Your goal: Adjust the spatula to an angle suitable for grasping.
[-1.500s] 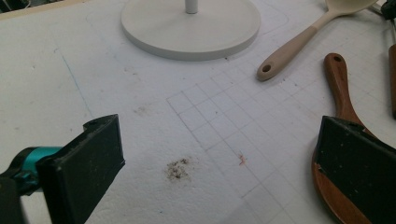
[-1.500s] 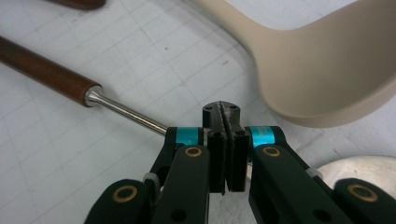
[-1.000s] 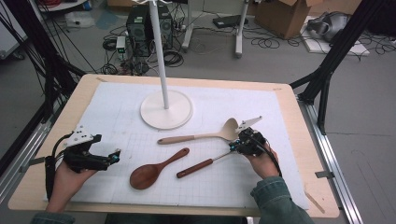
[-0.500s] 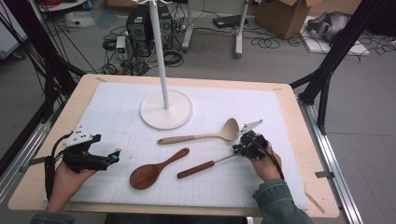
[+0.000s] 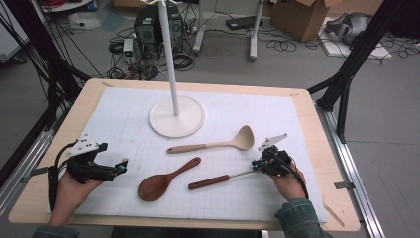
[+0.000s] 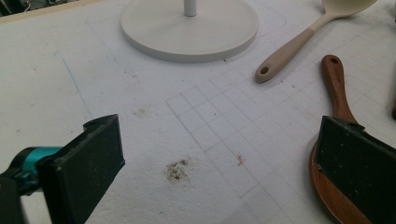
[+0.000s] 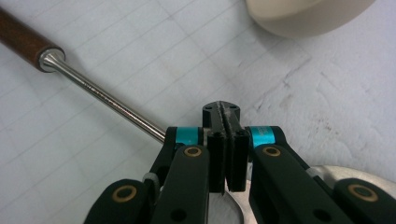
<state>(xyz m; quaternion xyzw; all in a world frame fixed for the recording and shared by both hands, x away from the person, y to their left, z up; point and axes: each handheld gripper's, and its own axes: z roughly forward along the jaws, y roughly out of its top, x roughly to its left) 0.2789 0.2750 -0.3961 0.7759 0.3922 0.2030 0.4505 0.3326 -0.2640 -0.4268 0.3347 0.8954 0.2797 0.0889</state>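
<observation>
Right gripper (image 5: 258, 165) sits at lower right of the high view, jaws pressed tight together. In the right gripper view the pads meet with no visible gap, right over a metal spoon (image 5: 218, 179): its steel shaft runs in from the upper left of that frame and passes under the left jaw, and its shiny bowl (image 7: 341, 175) peeks out at the lower right beneath the linkage. Whether the pads pinch the spoon or just rest on top of it is hard to tell; looks clenched on nothing. The spoon's brown wooden grip lies lower centre in the high view, pointing left.

Left gripper (image 5: 119, 167) at lower left of the high view, jaws spread wide, nothing between them, just bare white mat (image 6: 140, 93). Dark wooden spoon (image 5: 163, 179) lies lower centre, its bowl just beside the right-hand jaw in the left gripper view. Cream ladle (image 5: 218, 144) lies mid-frame, above both spoons. White stand base (image 5: 177, 116) upper centre.
</observation>
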